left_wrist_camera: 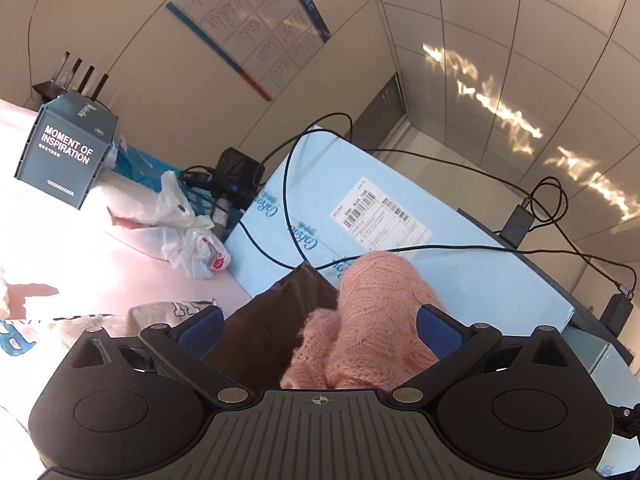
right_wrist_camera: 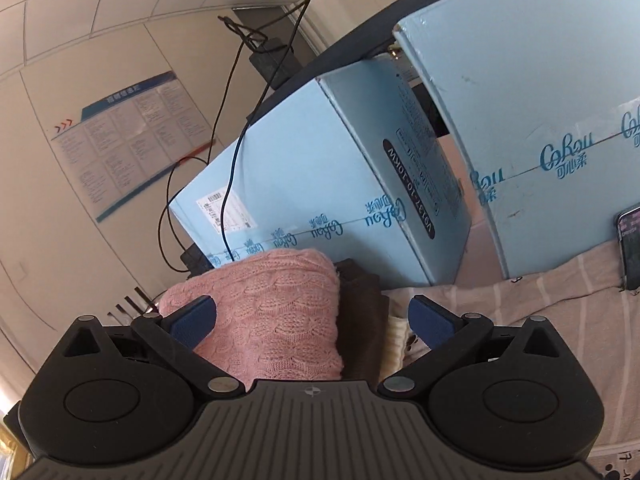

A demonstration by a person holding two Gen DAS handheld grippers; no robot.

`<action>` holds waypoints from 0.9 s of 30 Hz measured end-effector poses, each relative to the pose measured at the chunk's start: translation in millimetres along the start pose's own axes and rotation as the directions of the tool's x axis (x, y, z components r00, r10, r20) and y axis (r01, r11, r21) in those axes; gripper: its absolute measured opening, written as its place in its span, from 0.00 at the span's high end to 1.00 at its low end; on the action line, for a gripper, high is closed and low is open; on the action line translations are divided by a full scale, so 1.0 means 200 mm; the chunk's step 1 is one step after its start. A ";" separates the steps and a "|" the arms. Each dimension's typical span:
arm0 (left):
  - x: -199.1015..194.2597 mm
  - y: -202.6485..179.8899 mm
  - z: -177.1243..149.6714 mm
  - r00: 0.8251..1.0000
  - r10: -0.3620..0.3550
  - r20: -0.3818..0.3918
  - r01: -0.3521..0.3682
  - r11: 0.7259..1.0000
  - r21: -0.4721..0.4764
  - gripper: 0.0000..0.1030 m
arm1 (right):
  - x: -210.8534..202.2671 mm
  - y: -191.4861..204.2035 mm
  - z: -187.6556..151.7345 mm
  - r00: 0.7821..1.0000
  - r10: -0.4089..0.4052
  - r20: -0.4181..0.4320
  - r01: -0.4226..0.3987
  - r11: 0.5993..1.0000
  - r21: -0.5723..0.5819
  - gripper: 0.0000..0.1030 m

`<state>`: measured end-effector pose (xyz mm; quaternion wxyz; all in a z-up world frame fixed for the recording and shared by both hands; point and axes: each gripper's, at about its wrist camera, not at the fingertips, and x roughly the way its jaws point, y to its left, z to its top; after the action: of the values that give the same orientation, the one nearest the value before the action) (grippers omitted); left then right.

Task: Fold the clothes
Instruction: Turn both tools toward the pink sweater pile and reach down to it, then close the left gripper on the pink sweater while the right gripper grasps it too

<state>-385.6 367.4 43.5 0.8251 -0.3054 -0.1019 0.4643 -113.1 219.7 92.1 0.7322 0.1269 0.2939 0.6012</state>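
pink sweater (right_wrist_camera: 276, 304): 1 | brown garment (right_wrist_camera: 362, 300): 1 | blue cartons (right_wrist_camera: 320, 168): 2 | phone (right_wrist_camera: 630, 248): 1

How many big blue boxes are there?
2. One light blue box stands behind the pink sweater; another blue box stands right of it, beside the phone. More may be hidden.

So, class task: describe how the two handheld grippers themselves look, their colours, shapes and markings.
Both the left gripper and right gripper match: black bodies with two round domed housings, a grey ribbed centre plate bearing a small crosshair mark, silver pivot rivets, angled black linkage arms, and blue textured finger pads. No hands or sleeves show.
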 end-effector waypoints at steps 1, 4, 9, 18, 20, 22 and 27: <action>0.01 0.03 0.00 1.000 -0.017 -0.021 0.016 0.999 -0.038 0.00 | 0.04 0.00 -0.02 1.000 0.011 -0.018 -0.011 1.000 0.004 0.00; 0.04 0.09 -0.02 0.992 -0.107 -0.063 0.100 0.988 -0.116 0.00 | 0.18 -0.02 -0.08 0.996 0.046 -0.073 -0.045 0.999 0.016 0.00; 0.09 0.10 -0.07 0.983 -0.150 -0.109 0.135 0.982 -0.130 0.01 | 0.38 -0.03 -0.18 0.985 0.095 -0.143 -0.091 0.995 0.037 0.00; 0.08 -0.01 -0.17 0.986 -0.155 -0.057 0.162 0.979 0.127 0.38 | 0.40 0.00 -0.31 0.985 0.164 -0.054 -0.166 0.985 -0.038 0.23; 0.09 0.00 -0.17 0.983 -0.174 -0.052 0.180 0.976 0.126 0.44 | 0.36 0.01 -0.34 0.987 0.155 -0.031 -0.157 0.983 -0.090 0.32; 0.10 0.02 -0.17 0.979 -0.200 -0.046 0.204 0.972 0.113 0.48 | 0.35 0.02 -0.34 0.987 0.162 -0.011 -0.162 0.981 -0.109 0.38; 0.10 0.07 -0.16 0.964 -0.263 -0.023 0.264 0.963 0.061 0.59 | 0.34 0.01 -0.32 0.980 0.201 0.015 -0.199 0.976 -0.084 0.50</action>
<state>-369.4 376.4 7.7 0.8896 -0.2661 -0.1206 0.3511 -145.4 273.9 23.4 0.6760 0.1328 0.2463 0.6817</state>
